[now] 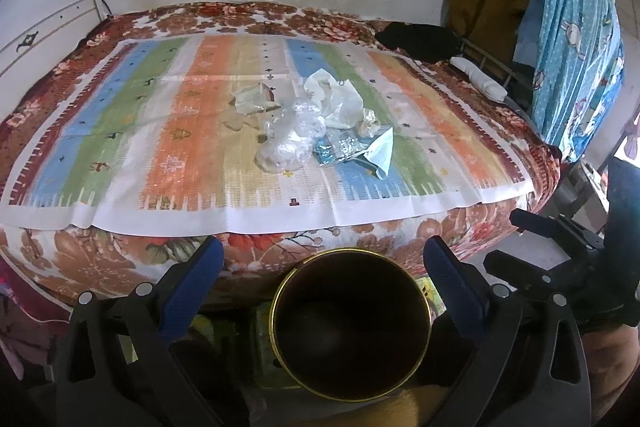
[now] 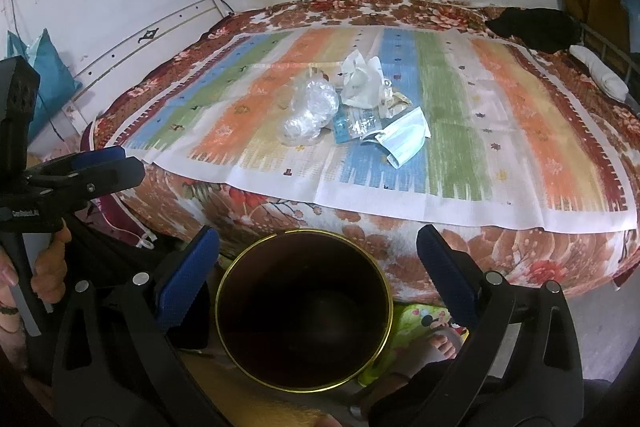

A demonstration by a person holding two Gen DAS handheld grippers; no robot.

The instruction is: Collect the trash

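Note:
A heap of trash lies mid-bed on a striped cloth [image 1: 120, 131]: clear crumpled plastic [image 1: 290, 137], a white plastic bag [image 1: 336, 99], a shiny blue wrapper [image 1: 340, 151] and a pale blue face mask [image 1: 382, 151]. The plastic [image 2: 312, 111], bag [image 2: 362, 81], wrapper [image 2: 354, 127] and mask [image 2: 406, 139] also show in the right wrist view. A dark round bin with a gold rim [image 1: 351, 323] [image 2: 304, 307] stands below the bed's near edge. My left gripper [image 1: 324, 267] and right gripper [image 2: 318, 255] are open and empty, above the bin, well short of the trash.
The bed has a floral blanket [image 1: 100, 263]. A black cloth [image 1: 420, 39] and a white roll [image 1: 480, 79] lie at its far right corner. Hanging blue and mustard fabrics [image 1: 572, 27] stand at the right. The other gripper shows at each view's side [image 2: 80, 175] [image 1: 560, 239].

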